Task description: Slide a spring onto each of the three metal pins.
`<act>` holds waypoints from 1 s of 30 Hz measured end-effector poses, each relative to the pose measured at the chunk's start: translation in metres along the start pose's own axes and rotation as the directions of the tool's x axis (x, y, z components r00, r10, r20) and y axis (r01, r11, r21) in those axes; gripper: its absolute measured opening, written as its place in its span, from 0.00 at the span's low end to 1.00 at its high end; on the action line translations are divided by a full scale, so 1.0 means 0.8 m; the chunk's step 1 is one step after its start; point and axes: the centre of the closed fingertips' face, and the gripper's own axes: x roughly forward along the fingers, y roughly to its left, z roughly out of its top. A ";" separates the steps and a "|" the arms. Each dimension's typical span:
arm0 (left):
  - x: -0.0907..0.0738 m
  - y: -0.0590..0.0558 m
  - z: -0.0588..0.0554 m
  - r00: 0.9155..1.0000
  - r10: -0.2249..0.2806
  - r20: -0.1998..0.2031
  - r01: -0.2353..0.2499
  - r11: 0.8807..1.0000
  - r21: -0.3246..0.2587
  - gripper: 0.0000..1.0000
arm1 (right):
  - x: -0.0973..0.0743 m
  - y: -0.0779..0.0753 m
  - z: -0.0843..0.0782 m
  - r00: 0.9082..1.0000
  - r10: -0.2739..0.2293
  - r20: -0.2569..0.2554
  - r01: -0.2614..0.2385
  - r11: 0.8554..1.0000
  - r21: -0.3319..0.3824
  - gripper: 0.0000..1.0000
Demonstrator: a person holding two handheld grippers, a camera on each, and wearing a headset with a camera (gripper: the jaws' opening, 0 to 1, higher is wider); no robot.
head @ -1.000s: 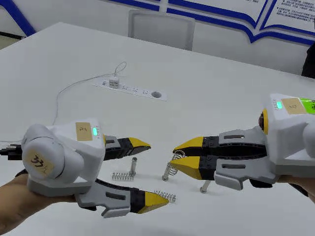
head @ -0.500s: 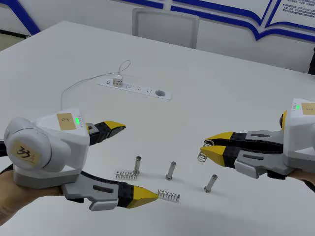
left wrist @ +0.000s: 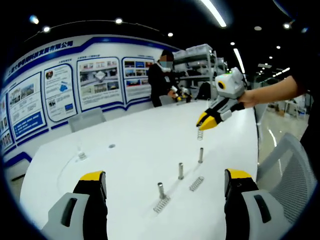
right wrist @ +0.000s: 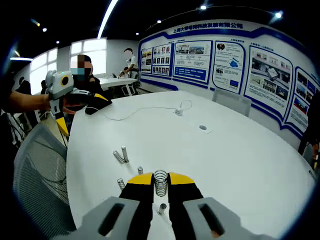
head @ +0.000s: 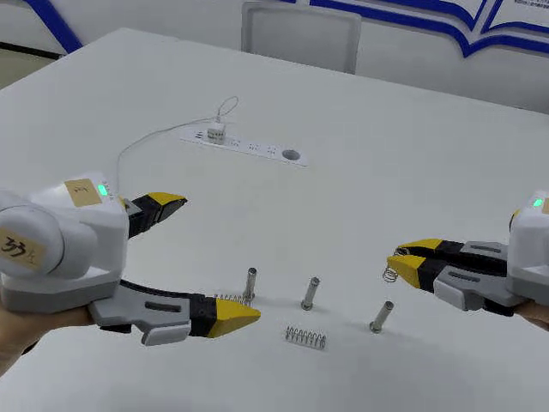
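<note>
- Right tongs (head: 401, 263) have drawn back rightward off the pins (head: 310, 293) — clamped on a small coiled spring (head: 390, 275).
- Three steel pins stand upright on the table (head: 386, 172); two loose springs (head: 305, 337) lie flat by them.
- Left tongs (head: 214, 257) gape wide beside the leftmost pin.
- Power strip (head: 249, 146) well behind.
</note>
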 end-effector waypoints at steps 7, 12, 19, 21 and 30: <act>-0.003 0.012 0.005 0.999 0.037 0.033 -0.035 0.998 -0.051 1.00 | 0.005 -0.012 -0.027 0.999 -0.018 -0.037 0.020 0.999 0.046 0.10; -0.002 0.015 -0.001 0.999 0.040 0.018 -0.039 0.998 -0.057 1.00 | 0.008 -0.010 -0.035 0.999 -0.014 -0.044 0.017 0.998 0.067 0.11; -0.002 0.016 -0.002 0.999 0.042 0.021 -0.040 0.997 -0.064 1.00 | 0.016 -0.008 -0.051 0.998 -0.017 -0.063 0.023 0.996 0.088 0.11; -0.002 0.017 0.001 0.999 0.043 0.025 -0.041 0.997 -0.068 1.00 | 0.018 -0.006 -0.055 0.997 -0.016 -0.072 0.022 0.996 0.084 0.11; -0.002 0.018 0.004 0.998 0.048 0.030 -0.045 0.997 -0.069 1.00 | 0.027 -0.004 -0.069 0.997 -0.024 -0.080 0.031 0.996 0.087 0.11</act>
